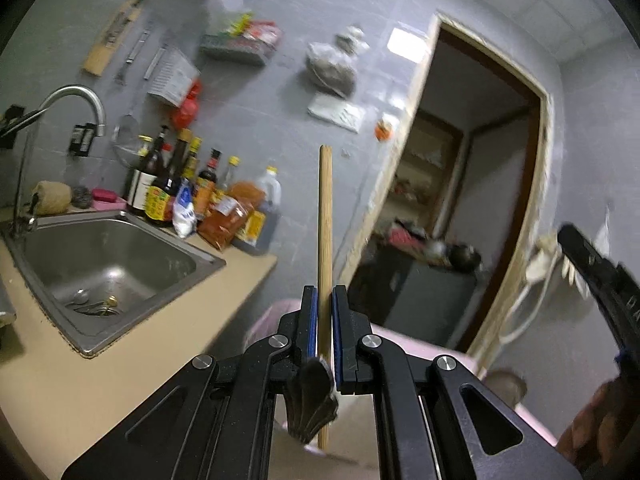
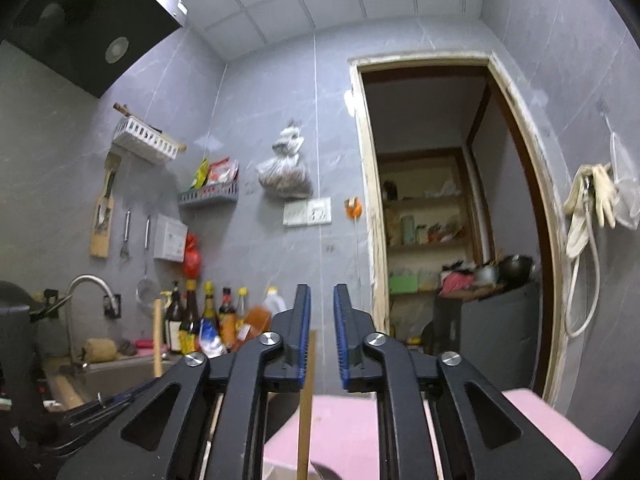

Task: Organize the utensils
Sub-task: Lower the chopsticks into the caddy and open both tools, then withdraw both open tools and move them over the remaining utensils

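The left gripper (image 1: 324, 320) holds its jaws clamped on a wooden-handled utensil (image 1: 325, 216), gripping the round pale shaft between the blue pads. The handle stands upright out of the jaws, its blunt top end seen against the grey tiled wall. Below the jaws a dark, flared part of the same utensil hangs close to the camera; its exact shape is hard to tell. The utensil is lifted in the air, beyond the right end of the table (image 1: 132, 344), over a pink surface (image 1: 404, 344).

The right gripper (image 2: 322, 334) has its jaws apart with nothing between them. A thin wooden stick (image 2: 306, 408) rises just below and behind the left jaw, in front of the pink surface (image 2: 344, 432); it is not gripped. In the right wrist view the left gripper's wooden handle (image 2: 157, 336) shows at the left, upright in front of the sink.

The steel sink (image 1: 108, 256) is set in the beige table, with a curved tap (image 1: 76, 100) at its back edge and a few metal pieces lying by the drain. A cluster of sauce bottles (image 1: 188, 188) stands at the table's back right corner against the wall. Wall racks, a hanging bag (image 2: 285, 172) and a doorway (image 2: 436, 208) fill the rest.
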The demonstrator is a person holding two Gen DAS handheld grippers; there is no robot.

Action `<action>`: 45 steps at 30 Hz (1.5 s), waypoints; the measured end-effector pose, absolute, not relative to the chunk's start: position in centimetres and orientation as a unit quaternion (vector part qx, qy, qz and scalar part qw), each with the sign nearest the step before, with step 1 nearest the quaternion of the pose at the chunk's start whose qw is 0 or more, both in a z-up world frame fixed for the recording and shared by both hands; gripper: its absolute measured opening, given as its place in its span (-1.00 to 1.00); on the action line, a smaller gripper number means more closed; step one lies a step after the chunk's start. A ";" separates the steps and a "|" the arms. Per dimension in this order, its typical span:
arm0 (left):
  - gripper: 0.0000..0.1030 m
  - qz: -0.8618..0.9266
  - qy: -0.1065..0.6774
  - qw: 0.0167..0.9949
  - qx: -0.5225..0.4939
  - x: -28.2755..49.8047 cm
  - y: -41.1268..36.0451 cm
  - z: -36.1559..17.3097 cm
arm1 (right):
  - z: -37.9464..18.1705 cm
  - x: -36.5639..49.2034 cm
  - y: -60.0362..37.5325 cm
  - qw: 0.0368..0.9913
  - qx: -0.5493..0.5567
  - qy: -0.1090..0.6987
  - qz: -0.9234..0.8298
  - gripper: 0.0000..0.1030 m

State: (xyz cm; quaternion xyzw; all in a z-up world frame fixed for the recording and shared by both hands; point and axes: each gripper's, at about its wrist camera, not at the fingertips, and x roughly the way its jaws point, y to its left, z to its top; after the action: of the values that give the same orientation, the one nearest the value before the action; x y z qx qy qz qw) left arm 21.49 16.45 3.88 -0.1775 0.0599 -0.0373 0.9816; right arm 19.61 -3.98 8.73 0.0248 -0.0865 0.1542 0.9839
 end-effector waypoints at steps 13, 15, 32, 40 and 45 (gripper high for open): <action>-0.73 -0.086 0.088 0.984 -0.128 20.9 14.3 3.1 | 8.0 18.1 -6.4 0.982 0.035 -0.060 0.177 0.00; -0.45 -0.091 0.086 0.984 -0.130 20.5 14.1 3.4 | 8.1 17.7 -7.0 0.983 0.031 -0.059 0.173 0.08; 0.19 -0.081 0.083 0.988 -0.105 18.4 10.0 5.7 | 8.5 14.4 -15.0 0.991 0.012 -0.052 0.121 0.92; 0.40 -0.089 0.068 0.989 -0.101 17.4 8.3 6.5 | 8.3 13.5 -18.3 0.993 0.023 -0.054 0.100 1.00; 0.56 -0.108 0.057 0.990 -0.074 16.2 5.7 7.3 | 8.2 12.7 -20.1 0.994 0.009 -0.053 0.093 1.00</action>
State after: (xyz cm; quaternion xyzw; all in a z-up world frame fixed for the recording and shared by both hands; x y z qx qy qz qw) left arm 16.24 5.67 7.30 -0.0736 0.0566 -0.1075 0.9899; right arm 12.74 -20.09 8.19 0.0090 -0.0530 0.0934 0.9942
